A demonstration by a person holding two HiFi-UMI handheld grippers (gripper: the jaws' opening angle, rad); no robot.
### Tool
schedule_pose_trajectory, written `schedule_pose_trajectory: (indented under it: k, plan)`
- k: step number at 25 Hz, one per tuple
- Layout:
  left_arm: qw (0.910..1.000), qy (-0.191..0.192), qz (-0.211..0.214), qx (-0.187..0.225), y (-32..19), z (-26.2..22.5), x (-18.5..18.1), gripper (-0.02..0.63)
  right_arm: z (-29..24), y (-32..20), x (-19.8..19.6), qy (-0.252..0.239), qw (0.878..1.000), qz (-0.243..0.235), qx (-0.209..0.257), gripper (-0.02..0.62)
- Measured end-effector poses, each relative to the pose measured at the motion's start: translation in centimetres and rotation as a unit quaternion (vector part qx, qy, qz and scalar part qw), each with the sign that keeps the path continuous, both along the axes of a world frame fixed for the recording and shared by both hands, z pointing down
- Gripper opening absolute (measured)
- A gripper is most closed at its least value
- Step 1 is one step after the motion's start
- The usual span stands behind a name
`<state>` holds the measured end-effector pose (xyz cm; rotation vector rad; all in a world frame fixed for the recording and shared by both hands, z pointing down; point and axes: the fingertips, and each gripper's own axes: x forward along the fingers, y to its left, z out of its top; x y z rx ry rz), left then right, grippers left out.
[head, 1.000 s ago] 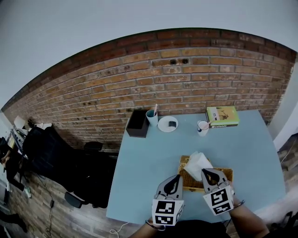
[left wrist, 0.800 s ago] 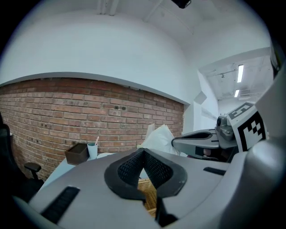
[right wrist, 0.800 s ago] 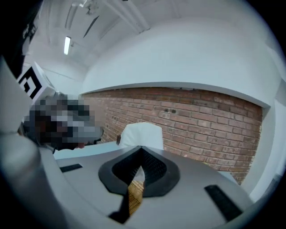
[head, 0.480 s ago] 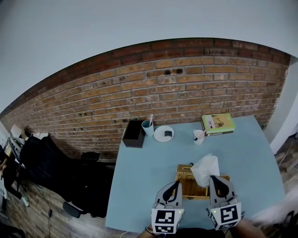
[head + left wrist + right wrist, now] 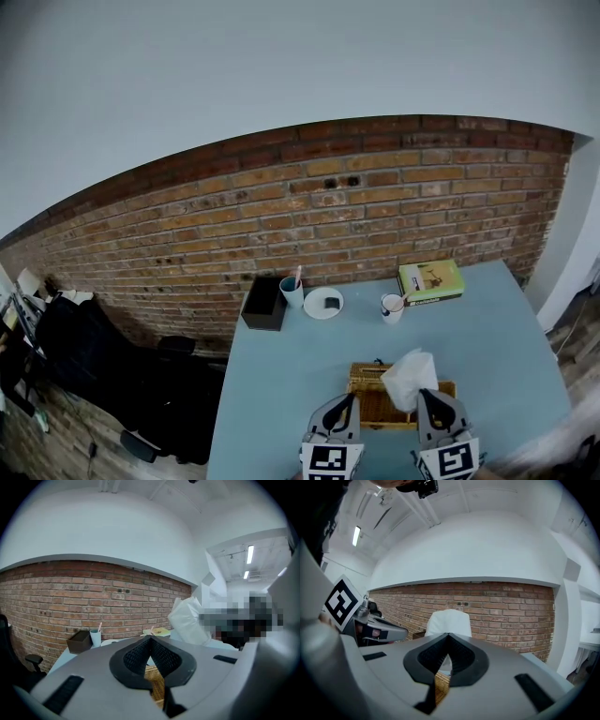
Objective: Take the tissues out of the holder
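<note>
a white, crumpled paper tissue (image 5: 411,378) is rising in the lower middle of the head view, a little right of centre. its lower end is sitting at the tips of the right hand-held gripper (image 5: 424,395). in the right gripper view the jaws are pressing together on the tissue (image 5: 447,620), which is fanning up above their tips in front of the brick wall.

the tissue is overlapping the right part of a tan woven wicker holder (image 5: 371,406). whether its bottom edge is clear of the holder cannot be told. strips of the weave are showing through the gap under the jaws in the right gripper view (image 5: 440,685) and in the left gripper view (image 5: 157,685).

the left hand-held gripper (image 5: 349,399) is lying just beside the holder's left end. its jaws are meeting at the tips (image 5: 150,639) with nothing between them, and the tissue (image 5: 187,620) is showing to the right of them.

all this is resting on a light blue worktop (image 5: 281,375). along its far edge, from left to right, are standing:
- a black open box (image 5: 264,302)
- a pale blue cup with a pink stick in it (image 5: 292,291)
- a white round plate carrying a small dark item (image 5: 323,302)
- a white mug (image 5: 392,307)
- a flat green box (image 5: 430,280)

a red brick wall (image 5: 375,206) is running behind the worktop. a black chair (image 5: 112,366) is standing at the lower left.
</note>
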<state>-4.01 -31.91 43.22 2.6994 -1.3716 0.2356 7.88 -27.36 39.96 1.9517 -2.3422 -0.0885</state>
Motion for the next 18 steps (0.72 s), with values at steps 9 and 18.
schedule_pose_trajectory:
  k: [9,18]
  plan:
    - [0.9999,-0.004,0.01,-0.009,0.3,0.9,0.8,-0.005,0.7,-0.3,0.7,0.007,1.0,0.005,-0.006,0.002]
    - [0.9997,-0.001,0.007,-0.022,-0.4,1.6,0.6,-0.005,1.7,-1.3,0.0,0.027,0.999,-0.009,-0.026,0.003]
